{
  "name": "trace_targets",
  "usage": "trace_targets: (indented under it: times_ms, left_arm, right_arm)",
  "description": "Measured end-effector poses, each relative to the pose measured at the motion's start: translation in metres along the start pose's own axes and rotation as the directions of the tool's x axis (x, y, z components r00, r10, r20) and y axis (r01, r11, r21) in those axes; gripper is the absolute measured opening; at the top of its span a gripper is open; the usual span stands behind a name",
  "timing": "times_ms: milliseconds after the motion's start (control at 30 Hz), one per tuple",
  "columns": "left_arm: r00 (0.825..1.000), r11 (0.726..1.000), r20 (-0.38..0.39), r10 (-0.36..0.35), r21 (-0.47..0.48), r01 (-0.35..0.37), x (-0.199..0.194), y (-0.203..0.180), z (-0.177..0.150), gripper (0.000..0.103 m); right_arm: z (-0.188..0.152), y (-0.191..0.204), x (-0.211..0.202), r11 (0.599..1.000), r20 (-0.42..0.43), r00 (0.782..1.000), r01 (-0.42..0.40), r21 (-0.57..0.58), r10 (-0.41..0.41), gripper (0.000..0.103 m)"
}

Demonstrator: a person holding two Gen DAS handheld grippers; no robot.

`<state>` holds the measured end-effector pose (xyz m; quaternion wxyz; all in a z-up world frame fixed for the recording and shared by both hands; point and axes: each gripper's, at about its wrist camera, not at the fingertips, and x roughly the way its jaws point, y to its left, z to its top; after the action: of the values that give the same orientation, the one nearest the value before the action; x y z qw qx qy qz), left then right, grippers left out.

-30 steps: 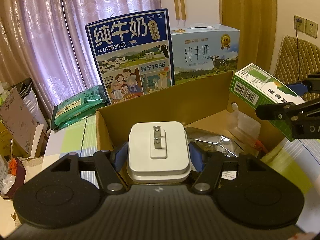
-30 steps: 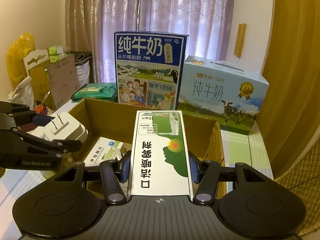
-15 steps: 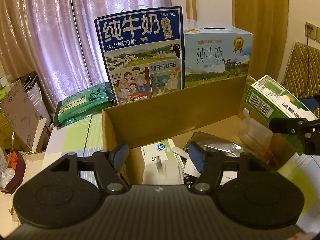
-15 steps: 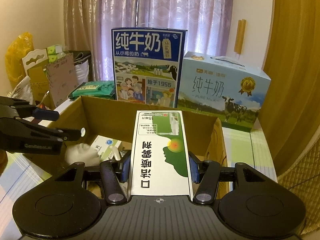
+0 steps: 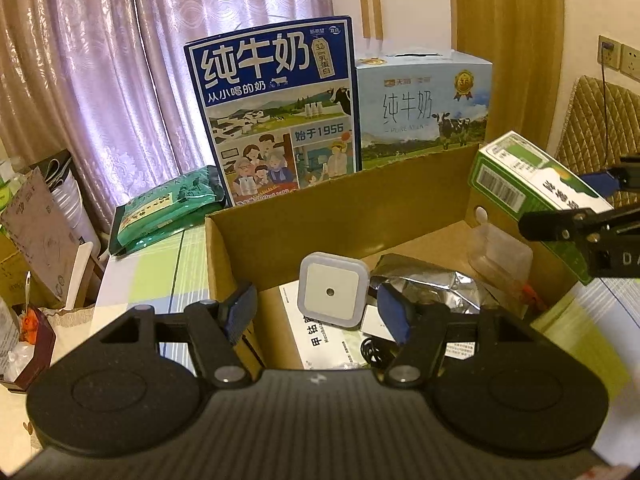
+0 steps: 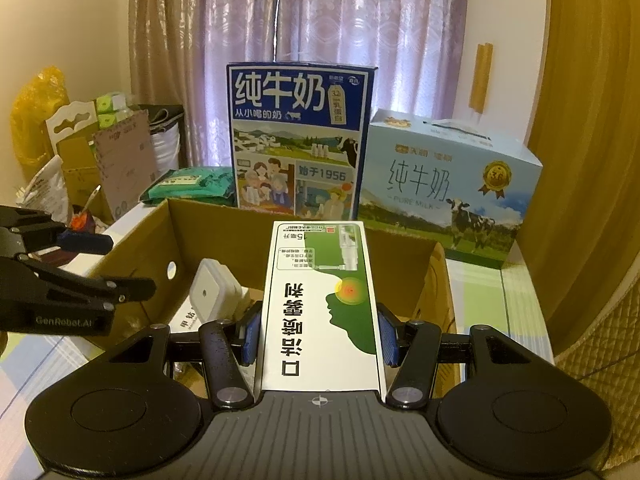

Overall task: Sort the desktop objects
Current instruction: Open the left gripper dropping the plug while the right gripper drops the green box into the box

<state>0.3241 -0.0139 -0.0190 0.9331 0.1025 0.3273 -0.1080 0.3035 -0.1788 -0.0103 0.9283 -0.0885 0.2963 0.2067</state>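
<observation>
Left gripper [image 5: 318,312] empty, jaws wide, above cardboard box [image 5: 280,224] near edge. White plug [image 5: 332,294] lies inside the box on a leaflet [image 5: 316,340]. Right gripper [image 6: 319,334] clamps green carton [image 6: 324,304] over the box. Desk [image 5: 160,276] checkered; curtains [image 5: 120,60] behind.

I saw a dim, warm-tinted room, lit mostly by daylight glowing through the purple curtains [image 6: 320,40]. Both fisheye views bent straight edges and went black at the corners. The foil bag [image 5: 424,284] threw small glints; detail stayed soft and grainy.
</observation>
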Motion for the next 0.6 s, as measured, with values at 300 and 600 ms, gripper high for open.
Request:
trace_targets:
  times_ms: [300, 600]
  left_arm:
    - [1.000, 1.000, -0.005, 0.000, 0.000, 0.000, 0.000, 0.002, -0.003, 0.063]
    - [1.000, 1.000, -0.008, -0.001, -0.004, 0.001, 0.001, 0.003, -0.004, 0.063]
  right_arm:
    - [0.003, 0.005, 0.004, 1.000, -0.006, 1.000, -0.010, 0.004, 0.010, 0.053]
    - [0.011, 0.007, 0.017, 0.999, 0.017, 0.999, -0.042, 0.010, 0.042, 0.053]
